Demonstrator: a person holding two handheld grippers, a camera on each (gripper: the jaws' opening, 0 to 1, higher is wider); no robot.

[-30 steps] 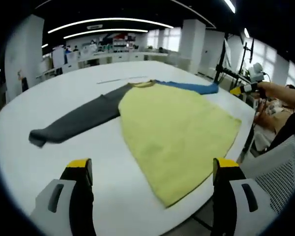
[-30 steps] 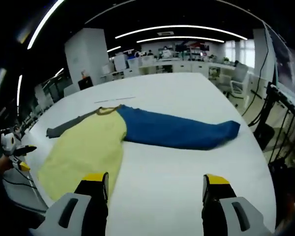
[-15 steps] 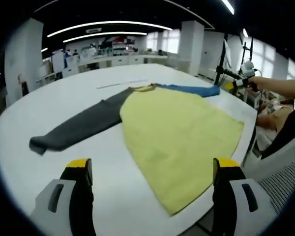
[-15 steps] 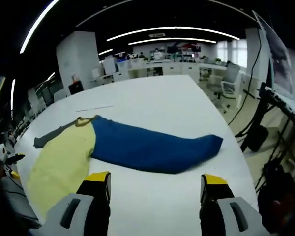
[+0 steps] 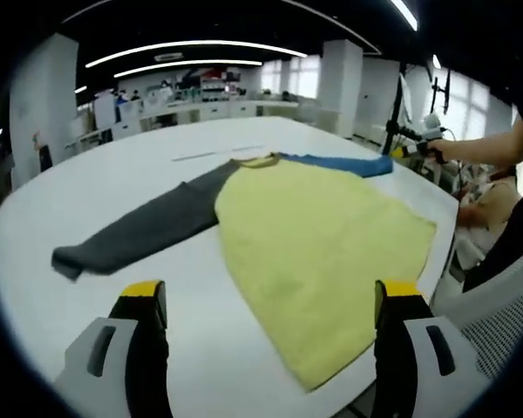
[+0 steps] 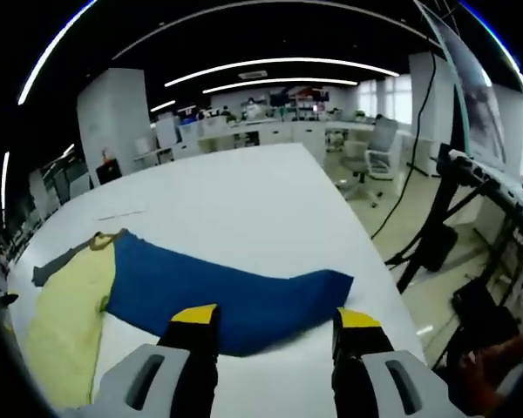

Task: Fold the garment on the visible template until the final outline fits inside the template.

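Folding not begun: long-sleeved shirt [image 5: 314,235] lies flat on white worktop [image 5: 113,174].
Left tool [image 5: 266,300] open, empty; right tool [image 6: 275,318] open above blue sleeve [image 6: 227,292], mid-frame; every fold remains.

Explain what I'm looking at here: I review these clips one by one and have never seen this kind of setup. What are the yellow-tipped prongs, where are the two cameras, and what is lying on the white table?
There is no robot. A person holds a pair of tongs in each hand, and a fisheye camera rides on each, looking forward along its two yellow-tipped prongs.

In the left gripper view, the left tongs rise from the bottom, open and holding nothing. Beyond them a shirt lies spread flat on the white table: a yellow body, a grey sleeve and a blue sleeve. The person's arm reaches in from the right.

In the right gripper view, the right tongs are also open and empty, hovering at the near edge of the blue sleeve. An office with desks and chairs lies behind.
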